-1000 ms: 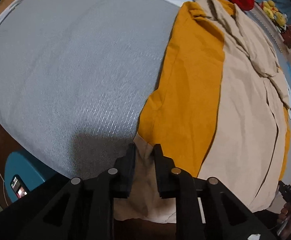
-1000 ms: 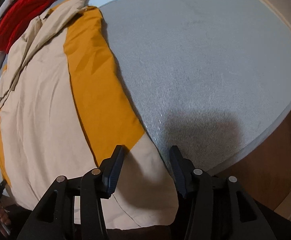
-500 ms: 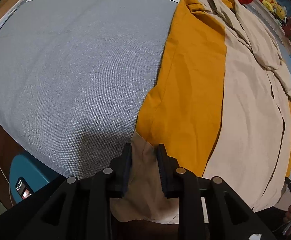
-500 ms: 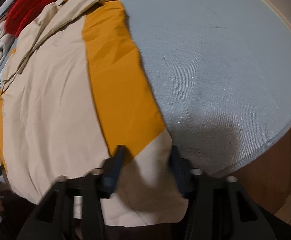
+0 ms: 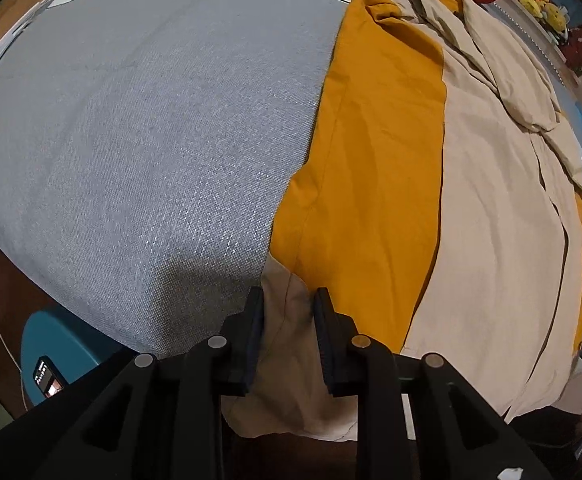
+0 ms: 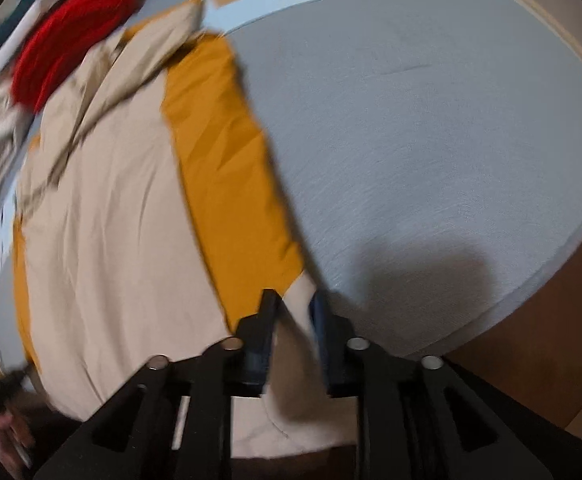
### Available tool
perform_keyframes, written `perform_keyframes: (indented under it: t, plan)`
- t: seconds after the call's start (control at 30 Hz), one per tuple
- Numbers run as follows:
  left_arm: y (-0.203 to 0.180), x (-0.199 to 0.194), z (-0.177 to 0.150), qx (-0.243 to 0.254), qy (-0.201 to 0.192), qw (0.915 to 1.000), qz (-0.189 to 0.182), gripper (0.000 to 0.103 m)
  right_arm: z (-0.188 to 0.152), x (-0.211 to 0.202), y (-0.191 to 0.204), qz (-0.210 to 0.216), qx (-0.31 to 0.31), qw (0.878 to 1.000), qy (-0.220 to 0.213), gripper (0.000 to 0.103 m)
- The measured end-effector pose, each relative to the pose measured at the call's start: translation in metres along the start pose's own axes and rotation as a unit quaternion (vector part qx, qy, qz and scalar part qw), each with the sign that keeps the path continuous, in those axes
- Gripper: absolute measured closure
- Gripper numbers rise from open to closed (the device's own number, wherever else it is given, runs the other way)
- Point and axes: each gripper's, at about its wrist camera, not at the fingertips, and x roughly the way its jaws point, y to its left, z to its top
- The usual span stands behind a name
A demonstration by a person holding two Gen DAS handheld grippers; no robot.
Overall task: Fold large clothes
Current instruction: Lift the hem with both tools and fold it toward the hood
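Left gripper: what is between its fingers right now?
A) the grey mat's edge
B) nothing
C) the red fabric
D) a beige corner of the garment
D: in the left wrist view the left gripper has a beige corner of the orange-and-beige garment pinched between its fingers.

Light falls from above and behind me, warm and fairly dim indoors. My left gripper (image 5: 289,300) casts a soft dark shadow on the grey mat (image 5: 139,128) just ahead of its fingers, and my right gripper (image 6: 293,304) throws a broader one on the same mat. The left wrist view is sharp: the weave of the mat glints, and creases in the tan and orange garment (image 5: 491,220) read clearly. The right wrist view is smeared with motion blur, worst at the red cloth (image 6: 71,48) near the top left. Both views bulge and curve, with black corners. No harsh glare anywhere.
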Motion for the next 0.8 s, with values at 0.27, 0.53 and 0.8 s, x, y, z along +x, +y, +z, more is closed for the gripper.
perform_keyframes:
  t: [0.27, 0.53, 0.8]
  plan:
    - [0.002, 0.004, 0.003, 0.001, 0.002, 1.0, 0.003, 0.081, 0.0, 0.023, -0.009, 0.014, 0.026, 0.998, 0.047, 0.051]
    - [-0.009, 0.003, -0.003, 0.016, -0.004, 0.9999, 0.002, 0.096, -0.016, 0.014, 0.019, 0.004, -0.056, 0.998, 0.039, 0.095]
    - [-0.031, -0.065, -0.009, 0.084, -0.051, 0.9944, -0.038, 0.1, -0.014, -0.056, 0.042, 0.041, -0.093, 0.994, -0.044, 0.099]
